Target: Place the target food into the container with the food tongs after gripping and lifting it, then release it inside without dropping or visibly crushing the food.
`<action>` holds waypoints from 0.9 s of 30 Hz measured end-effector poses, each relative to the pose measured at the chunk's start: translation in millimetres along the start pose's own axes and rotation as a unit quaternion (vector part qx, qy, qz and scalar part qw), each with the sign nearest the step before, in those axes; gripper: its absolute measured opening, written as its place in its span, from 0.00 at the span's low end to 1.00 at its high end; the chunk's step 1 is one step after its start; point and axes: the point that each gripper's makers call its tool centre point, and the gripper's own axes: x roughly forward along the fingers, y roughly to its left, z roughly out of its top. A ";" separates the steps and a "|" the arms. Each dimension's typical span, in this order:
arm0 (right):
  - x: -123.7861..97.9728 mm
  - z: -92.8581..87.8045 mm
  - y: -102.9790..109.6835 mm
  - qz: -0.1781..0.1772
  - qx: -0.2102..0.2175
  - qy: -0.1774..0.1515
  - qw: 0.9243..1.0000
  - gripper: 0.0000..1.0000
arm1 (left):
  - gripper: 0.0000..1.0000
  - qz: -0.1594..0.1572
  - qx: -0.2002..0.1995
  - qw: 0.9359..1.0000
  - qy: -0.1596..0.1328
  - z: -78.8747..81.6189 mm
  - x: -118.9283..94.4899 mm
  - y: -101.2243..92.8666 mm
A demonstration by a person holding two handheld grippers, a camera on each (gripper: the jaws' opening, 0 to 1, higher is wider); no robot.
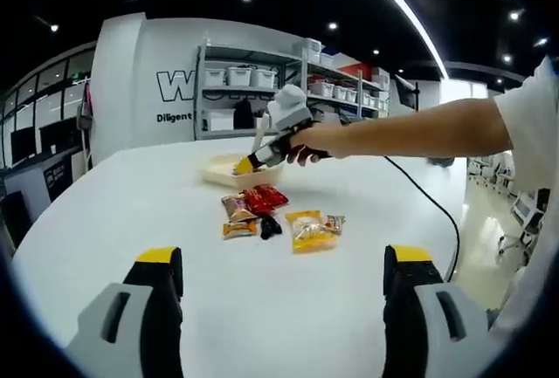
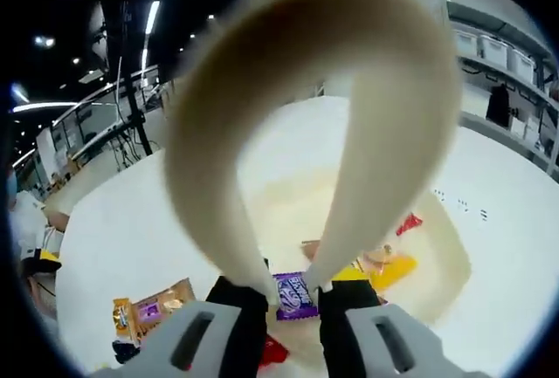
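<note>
right gripper [image 2: 293, 295]: jaws narrow, clamped on the arms of the cream food tongs [image 2: 306, 116], whose loop arches up across the right gripper view; in the left gripper view the same gripper [image 1: 281, 138] is held by a hand [image 1: 316, 140] over the far container.
tongs' tips: hidden behind the jaws; whether they hold any food cannot be told.
left gripper [image 1: 284, 286]: jaws wide and holding nothing, low over the white table [image 1: 131, 186], well apart from the food.
container [image 1: 229, 171]: shallow cream tray; already holds a purple packet [image 2: 295, 295], a yellow packet [image 2: 389, 269] and a red one [image 2: 409, 222].
remaining snacks: red packet [image 1: 265, 197], brown packet [image 1: 237, 209], yellow packet [image 1: 310, 231] and smaller pieces lie on the table just beside the container.
risk, grip: judged; squeezing the tongs harder could crush a soft packet; easing too much could let it slip.
risk, release: judged; opening off the rim would drop food on the table.
risk, tray: judged; a nudge from the tongs could slide the light container.
risk, cable [image 1: 428, 199]: judged; it trails near the arm and could snag.
</note>
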 end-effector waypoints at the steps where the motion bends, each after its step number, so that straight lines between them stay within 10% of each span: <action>1: 0.9 -0.1 -0.8 0.000 0.001 -0.001 1.000 0.15 | 0.93 0.000 -0.001 1.000 0.000 -0.6 1.0 1.1; 11: 2.8 3.7 -14.5 -0.013 -0.012 -0.017 1.000 0.21 | 0.93 0.006 -0.006 1.000 0.002 -3.6 2.2 8.8; 27: -59.4 21.7 1.4 -0.018 0.015 -0.089 0.996 0.22 | 0.94 -0.006 -0.010 1.000 -0.016 6.6 -8.3 -7.2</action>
